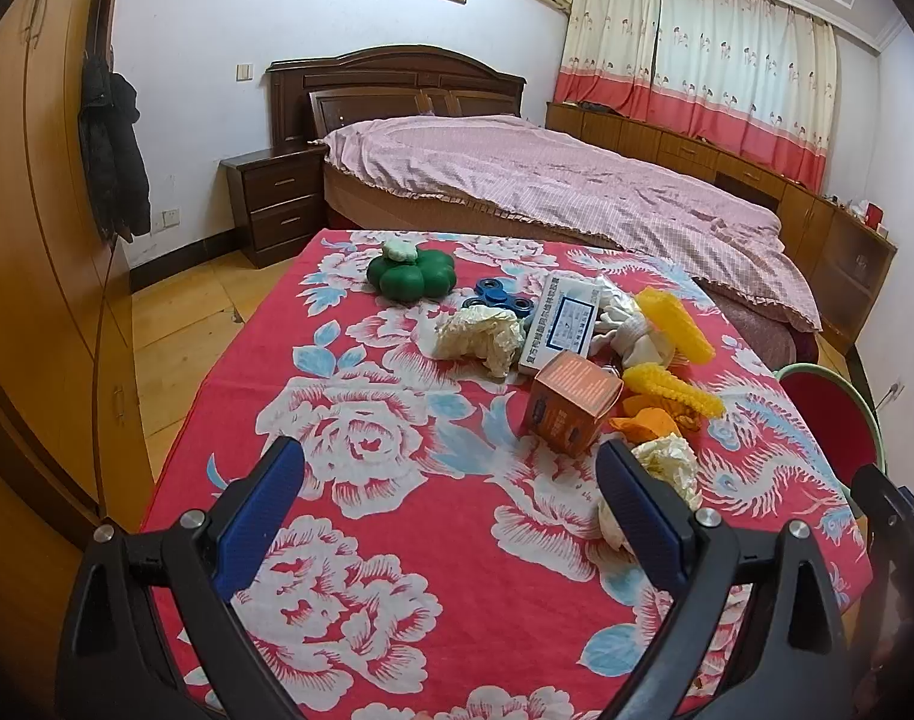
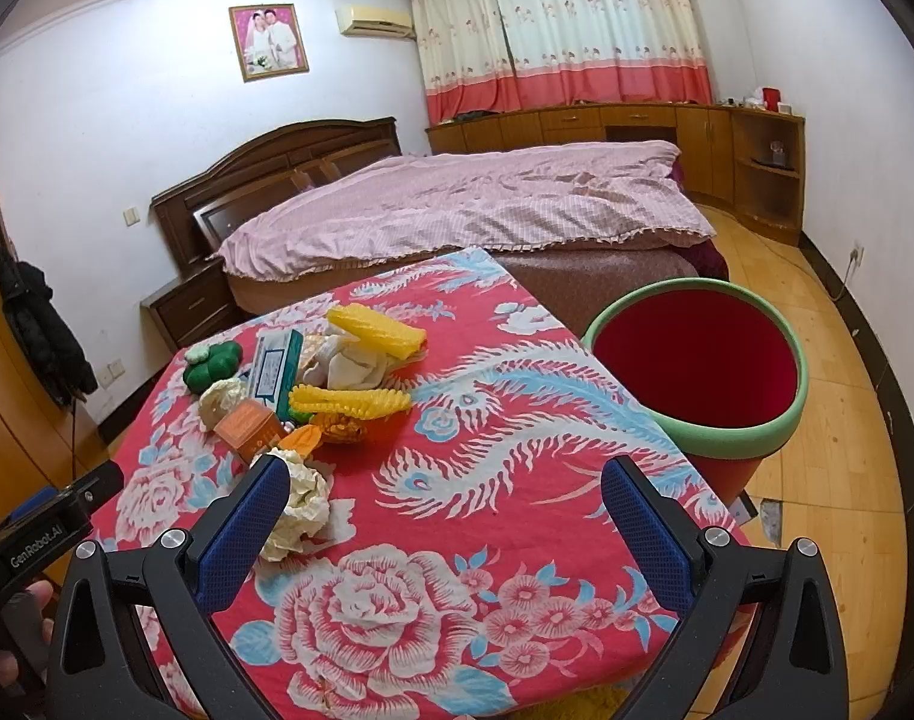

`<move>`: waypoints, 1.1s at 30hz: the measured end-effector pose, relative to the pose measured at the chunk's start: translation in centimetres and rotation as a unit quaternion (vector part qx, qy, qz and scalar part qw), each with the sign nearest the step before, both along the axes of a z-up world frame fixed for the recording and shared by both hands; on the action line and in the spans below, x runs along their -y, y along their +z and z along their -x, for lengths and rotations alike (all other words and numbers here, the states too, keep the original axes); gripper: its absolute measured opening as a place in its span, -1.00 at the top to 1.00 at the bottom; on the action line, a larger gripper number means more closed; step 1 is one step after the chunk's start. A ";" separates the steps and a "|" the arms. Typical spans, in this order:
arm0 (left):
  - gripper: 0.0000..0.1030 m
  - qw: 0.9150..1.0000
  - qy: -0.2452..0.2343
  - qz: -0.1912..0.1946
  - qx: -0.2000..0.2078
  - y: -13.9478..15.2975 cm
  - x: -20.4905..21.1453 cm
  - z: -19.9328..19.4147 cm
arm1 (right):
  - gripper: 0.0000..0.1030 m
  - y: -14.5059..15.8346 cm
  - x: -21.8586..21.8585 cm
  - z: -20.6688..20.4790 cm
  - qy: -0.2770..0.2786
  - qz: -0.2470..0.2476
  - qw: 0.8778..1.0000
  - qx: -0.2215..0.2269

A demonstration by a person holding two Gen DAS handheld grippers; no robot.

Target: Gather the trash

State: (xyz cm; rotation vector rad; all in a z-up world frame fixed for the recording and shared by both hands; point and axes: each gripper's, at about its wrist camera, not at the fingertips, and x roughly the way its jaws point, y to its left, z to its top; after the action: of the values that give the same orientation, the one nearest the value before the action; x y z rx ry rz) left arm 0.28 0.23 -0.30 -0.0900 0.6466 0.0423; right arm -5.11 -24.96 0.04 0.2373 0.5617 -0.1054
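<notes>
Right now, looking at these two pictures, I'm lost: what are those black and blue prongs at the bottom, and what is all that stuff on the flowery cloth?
The prongs are handheld tools, not a robot. A person holds one two-finger gripper in each hand, and a wide-angle camera on each looks forward along the fingers. One picture comes from the left gripper, the other from the right gripper. Both are open and hold nothing.

On the floral tablecloth lies a pile: crumpled paper nearest the grippers, a second paper wad, an orange box, a white box, yellow foam nets, a blue fidget spinner and a green flower-shaped toy. Beside the table stands a red bin with a green rim, which looks empty. It is likely where the trash goes.
</notes>
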 end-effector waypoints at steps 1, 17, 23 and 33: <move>-0.89 1.000 0.000 0.000 0.000 0.0 0.0 0.0 | -1.00 0.0 0.0 0.0 0.000 -0.001 1.000 0.000; -0.89 1.000 0.009 -0.007 -0.017 -0.5 -0.8 -1.9 | -1.00 -0.9 0.6 -1.5 -0.007 -0.003 1.000 -0.013; -0.89 0.999 0.003 -0.016 -0.031 -0.5 -0.7 -4.6 | -1.00 -1.3 1.7 -3.4 -0.016 -0.003 1.000 -0.025; -0.88 0.997 -0.010 -0.005 -0.075 -1.4 -0.6 -10.6 | -1.00 -1.0 2.1 -7.6 0.000 0.008 0.999 -0.048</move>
State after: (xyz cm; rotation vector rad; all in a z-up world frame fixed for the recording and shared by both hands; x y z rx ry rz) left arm 10.92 0.79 -1.71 -0.0703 0.7976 0.0325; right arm 2.53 -27.06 -0.95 0.2173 0.6562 -0.1213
